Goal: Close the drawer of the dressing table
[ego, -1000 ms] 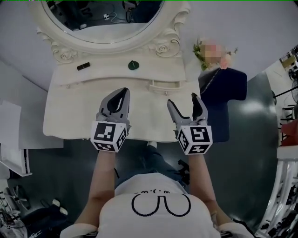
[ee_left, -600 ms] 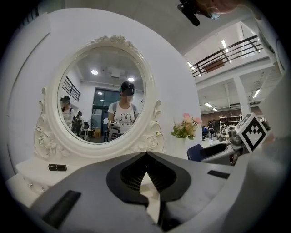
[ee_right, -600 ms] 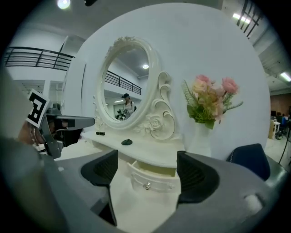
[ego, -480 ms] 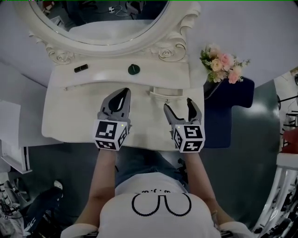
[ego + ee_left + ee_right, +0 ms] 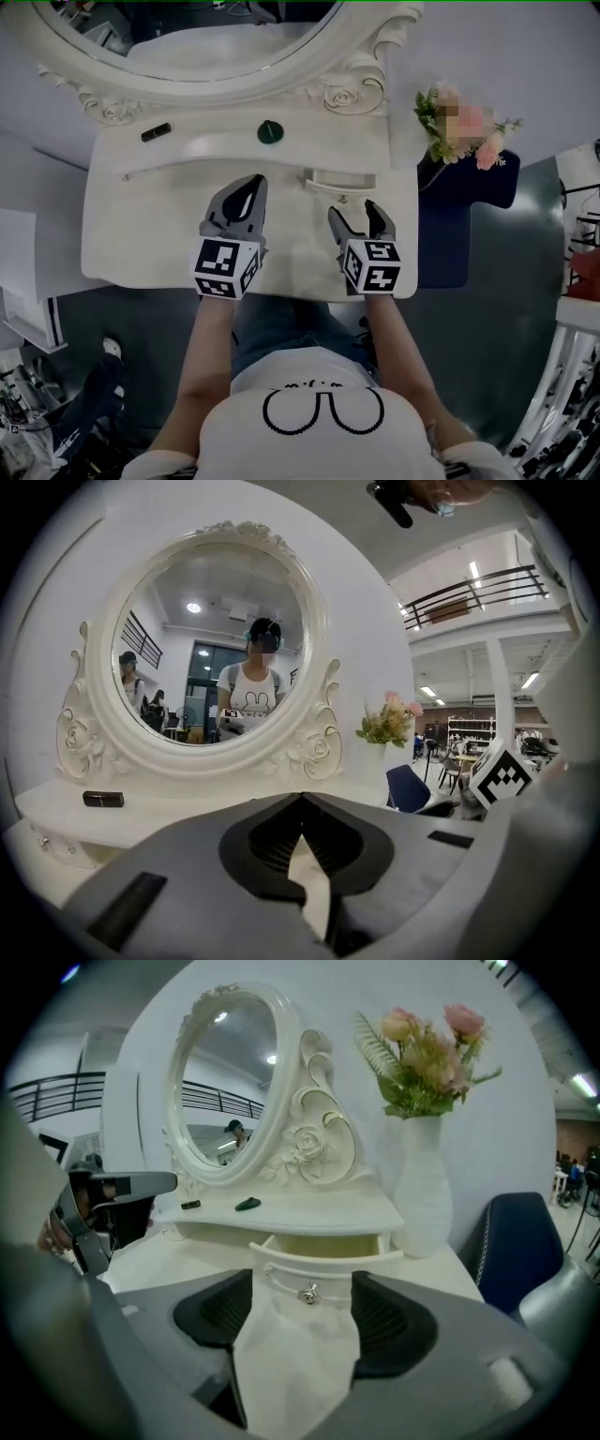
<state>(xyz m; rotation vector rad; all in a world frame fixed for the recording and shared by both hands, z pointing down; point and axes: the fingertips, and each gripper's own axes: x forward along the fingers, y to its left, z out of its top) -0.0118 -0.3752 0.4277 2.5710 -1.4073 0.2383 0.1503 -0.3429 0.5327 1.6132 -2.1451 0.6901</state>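
Jaws of the right gripper (image 5: 353,208) stand spread and are closing with nothing between them. The drawer (image 5: 339,180) is pulled out at its 12 o'clock, not touching it. Left gripper (image 5: 251,184), at 9 o'clock, has jaws pressed together, empty, over the surface (image 5: 131,234).

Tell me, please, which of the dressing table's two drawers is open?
The right-hand drawer, nearest the vase of flowers: it stands pulled out, while the left drawer sits flush.

Pink flowers (image 5: 427,1054) in white vase (image 5: 427,1180) near blue chair (image 5: 469,225); black tube (image 5: 156,132), dark green object (image 5: 270,131) apart.
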